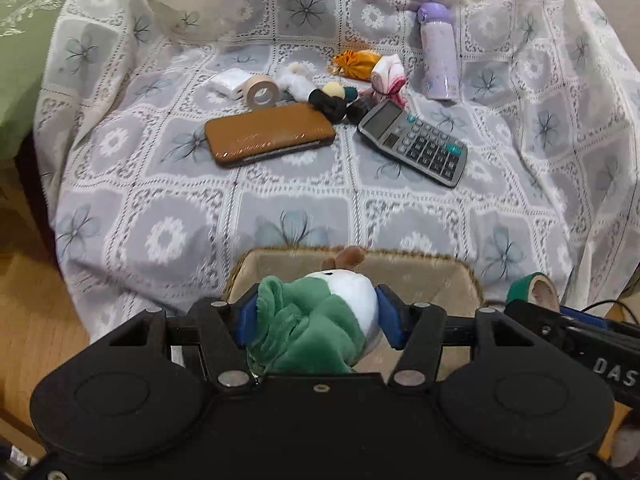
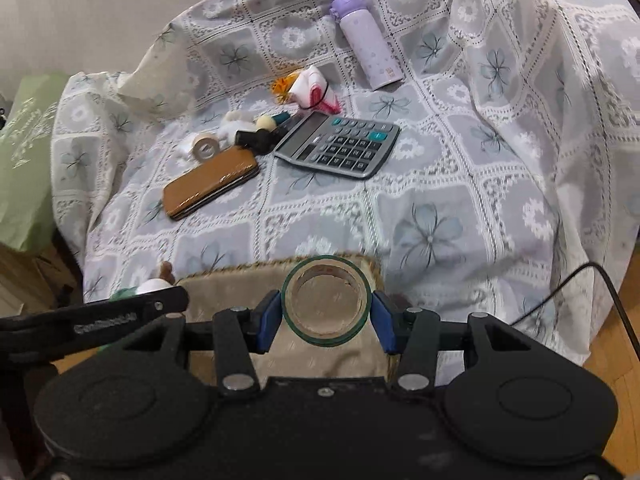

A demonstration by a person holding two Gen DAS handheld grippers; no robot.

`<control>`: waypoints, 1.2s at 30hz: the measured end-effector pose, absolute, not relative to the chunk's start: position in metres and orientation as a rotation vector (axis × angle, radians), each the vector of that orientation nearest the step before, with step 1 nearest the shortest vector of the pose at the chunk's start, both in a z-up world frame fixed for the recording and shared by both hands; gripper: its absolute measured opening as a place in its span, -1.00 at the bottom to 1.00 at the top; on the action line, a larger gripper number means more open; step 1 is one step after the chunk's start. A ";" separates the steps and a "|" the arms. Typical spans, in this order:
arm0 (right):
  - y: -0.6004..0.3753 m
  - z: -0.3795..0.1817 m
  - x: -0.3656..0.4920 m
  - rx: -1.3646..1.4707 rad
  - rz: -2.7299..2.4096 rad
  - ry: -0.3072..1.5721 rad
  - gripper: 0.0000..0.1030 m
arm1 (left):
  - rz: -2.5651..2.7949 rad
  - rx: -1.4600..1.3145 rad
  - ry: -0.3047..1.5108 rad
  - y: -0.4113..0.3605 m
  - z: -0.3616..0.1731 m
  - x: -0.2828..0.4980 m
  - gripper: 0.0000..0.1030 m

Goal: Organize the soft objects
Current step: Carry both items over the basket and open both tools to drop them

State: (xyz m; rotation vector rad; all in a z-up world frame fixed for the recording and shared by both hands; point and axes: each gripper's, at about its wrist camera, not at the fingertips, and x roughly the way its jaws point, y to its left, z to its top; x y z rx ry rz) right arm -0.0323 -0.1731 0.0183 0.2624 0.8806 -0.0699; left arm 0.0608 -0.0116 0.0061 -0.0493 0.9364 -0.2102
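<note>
Nearest to the camera, the left tool (image 1: 316, 320) pinches a green and white plush toy (image 1: 320, 312) between its blue pads, with the soft body bulging out above and below them. The right tool (image 2: 326, 316) is pressed together on a green roll of tape (image 2: 326, 300), gripped across its ring from both sides. Both tools hang over a beige fabric basket (image 1: 420, 276) with a brown trimmed rim, which stands at the near edge of the sofa, on the flowered cover (image 1: 280, 208).

The step in hand seems to be the dropping of the held things into the basket. To do it well, each tool should be well inside the rim before the pads open, because the plush can cling to a pad and the roll can roll away if it lands on its edge. The two tools are close together, so it is better to release one after the other.

Toward the back of the sofa remain an orange pouch (image 1: 354, 65), a pink and white cloth bundle (image 1: 388, 74), a brown case (image 1: 270, 134), a calculator (image 1: 414, 144) and a purple bottle (image 1: 437, 52)
</note>
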 end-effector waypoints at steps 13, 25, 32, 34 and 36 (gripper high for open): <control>-0.169 0.030 -0.071 0.264 -0.067 0.853 -0.07 | -0.127 0.016 0.908 -0.005 0.000 0.012 0.09; -0.168 0.025 -0.069 0.254 -0.066 0.884 -0.07 | -0.116 0.020 0.940 -0.006 -0.011 0.012 0.10; -0.168 0.026 -0.069 0.253 -0.054 0.880 -0.02 | -0.110 0.046 0.932 -0.009 -0.010 0.010 0.30; -0.168 0.026 -0.069 0.250 -0.052 0.875 0.05 | -0.111 0.050 0.929 -0.010 -0.010 0.010 0.39; -0.167 0.027 -0.070 0.249 -0.050 0.871 0.06 | -0.108 0.056 0.927 -0.010 -0.010 0.010 0.44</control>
